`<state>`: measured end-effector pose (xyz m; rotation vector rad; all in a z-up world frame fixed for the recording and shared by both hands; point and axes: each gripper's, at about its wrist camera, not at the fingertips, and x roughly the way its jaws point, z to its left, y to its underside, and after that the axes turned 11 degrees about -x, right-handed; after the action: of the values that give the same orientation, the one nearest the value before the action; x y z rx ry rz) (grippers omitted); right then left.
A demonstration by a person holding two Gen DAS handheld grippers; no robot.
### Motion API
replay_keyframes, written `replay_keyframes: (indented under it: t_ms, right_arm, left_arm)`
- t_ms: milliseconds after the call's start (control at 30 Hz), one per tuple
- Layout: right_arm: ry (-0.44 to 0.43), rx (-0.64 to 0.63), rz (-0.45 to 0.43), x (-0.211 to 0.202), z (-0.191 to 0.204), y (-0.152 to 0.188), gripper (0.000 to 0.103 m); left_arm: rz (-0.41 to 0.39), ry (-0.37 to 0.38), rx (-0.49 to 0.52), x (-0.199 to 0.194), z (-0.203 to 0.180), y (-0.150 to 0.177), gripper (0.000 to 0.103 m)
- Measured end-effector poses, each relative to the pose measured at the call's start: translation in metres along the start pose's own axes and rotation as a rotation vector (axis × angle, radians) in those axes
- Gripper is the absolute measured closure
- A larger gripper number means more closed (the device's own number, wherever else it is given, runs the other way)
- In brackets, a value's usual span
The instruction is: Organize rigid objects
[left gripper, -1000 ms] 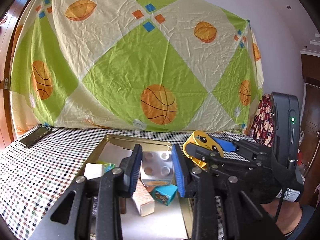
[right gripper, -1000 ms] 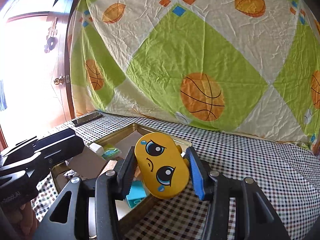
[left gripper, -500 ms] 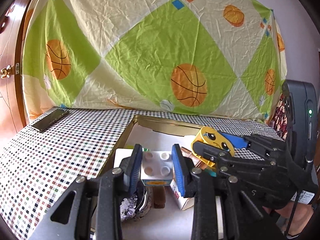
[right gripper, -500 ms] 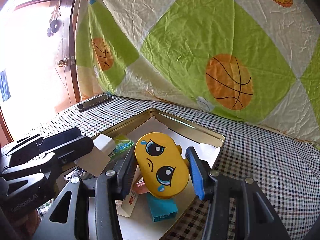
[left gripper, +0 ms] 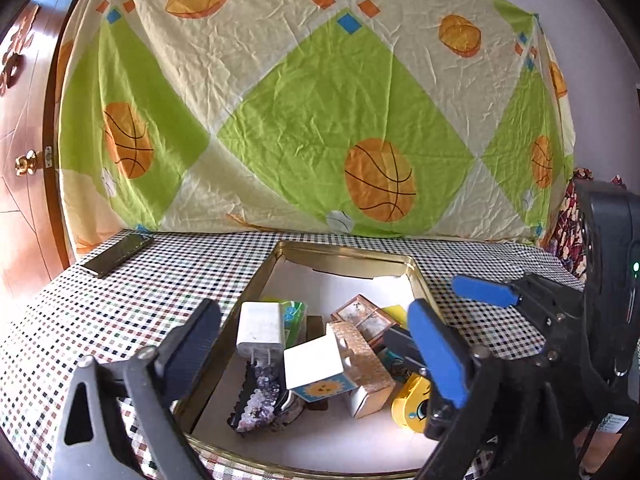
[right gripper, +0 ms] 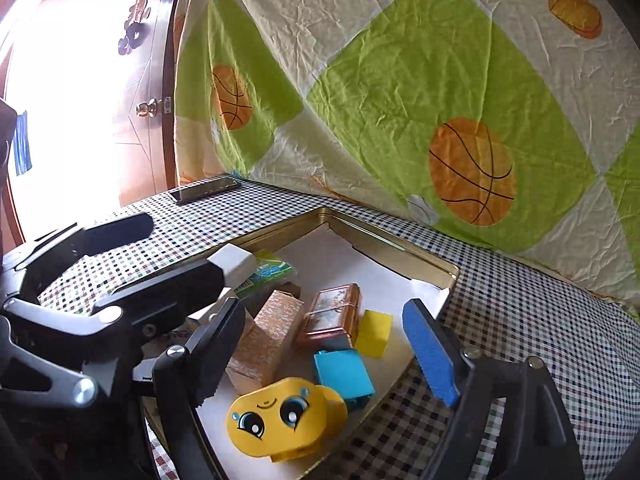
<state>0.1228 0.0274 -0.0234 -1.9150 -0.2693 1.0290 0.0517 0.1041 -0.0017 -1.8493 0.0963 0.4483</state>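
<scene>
The gold tray (left gripper: 344, 252) lies on the checked tablecloth and holds a heap of small objects. My left gripper (left gripper: 316, 344) hangs over it with its jaws opening wide. Below it the white studded block (left gripper: 316, 364) with a sun picture rests tilted on the heap, free of both pads. My right gripper (right gripper: 324, 356) is also opening above the tray's near right corner. The yellow face toy (right gripper: 280, 420) lies on the tray floor under it, touching neither pad. In the right wrist view the left gripper (right gripper: 150, 258) hides the white block.
In the tray are a white charger (left gripper: 260, 328), green packet (left gripper: 294, 316), patterned box (left gripper: 364, 360), copper tin (left gripper: 360, 314), purple crystal (left gripper: 260, 404), teal block (right gripper: 344, 376) and yellow cube (right gripper: 374, 332). A phone (left gripper: 118, 254) lies at the table's far left. A basketball-print sheet hangs behind.
Both grippers have opened. The white block dropped from the left one onto the heap, and the yellow face toy dropped from the right one onto the tray floor. The right gripper sank slightly.
</scene>
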Motion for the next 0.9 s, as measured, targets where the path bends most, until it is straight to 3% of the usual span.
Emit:
replay_keyframes:
  t_ms: [367,900]
  right_arm:
    - [0.042,0.028,-0.068,-0.038,-0.015,-0.008,0.019]
    - [0.048,0.022,-0.074,-0.04,-0.008,-0.009,0.019]
  left_arm:
    - [-0.014,-0.008,-0.041,-0.021,0.004,-0.016,0.001]
    - [-0.036,-0.039,-0.024,-0.026,0.011,-0.015,0.001]
